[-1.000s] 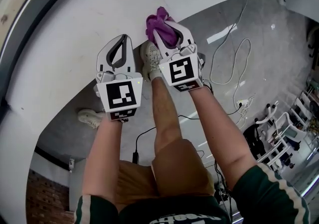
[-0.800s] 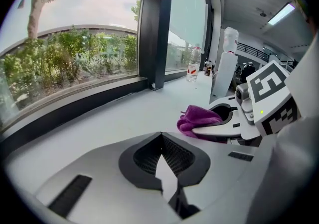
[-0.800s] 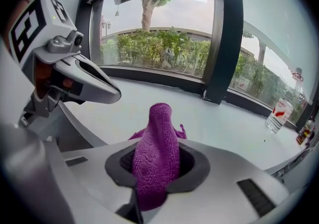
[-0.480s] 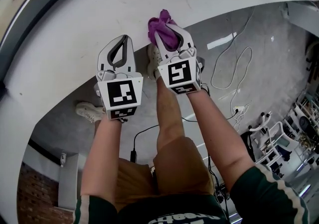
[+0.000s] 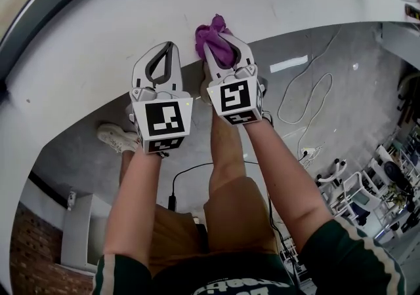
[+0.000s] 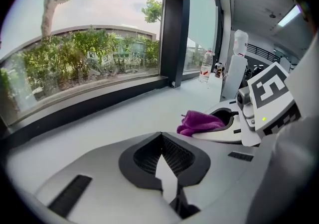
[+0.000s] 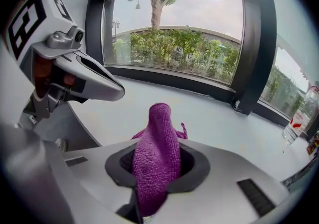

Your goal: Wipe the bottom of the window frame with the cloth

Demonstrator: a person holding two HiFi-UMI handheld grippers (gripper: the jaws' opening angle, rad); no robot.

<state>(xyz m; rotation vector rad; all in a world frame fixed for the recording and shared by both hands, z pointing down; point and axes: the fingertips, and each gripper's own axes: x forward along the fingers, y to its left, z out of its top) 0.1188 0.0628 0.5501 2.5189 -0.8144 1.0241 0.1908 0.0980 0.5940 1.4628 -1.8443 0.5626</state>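
1 purple cloth [image 7: 155, 118] | right claw [image 7: 158, 141] pinches it | left claw [image 6: 160, 134] pressed together, empty | 1 white sill [image 5: 98, 44]

Purple cloth [image 5: 210, 33]; white windowsill [image 5: 98, 38]; black window frame [image 7: 249, 44]; left gripper [image 5: 169, 46] and right gripper [image 5: 222, 39] white, with black-and-white square markers.

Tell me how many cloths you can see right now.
1: the purple cloth, clamped between the jaws of the right gripper, at the white sill. The left gripper is shut on nothing. No other cloth shows.
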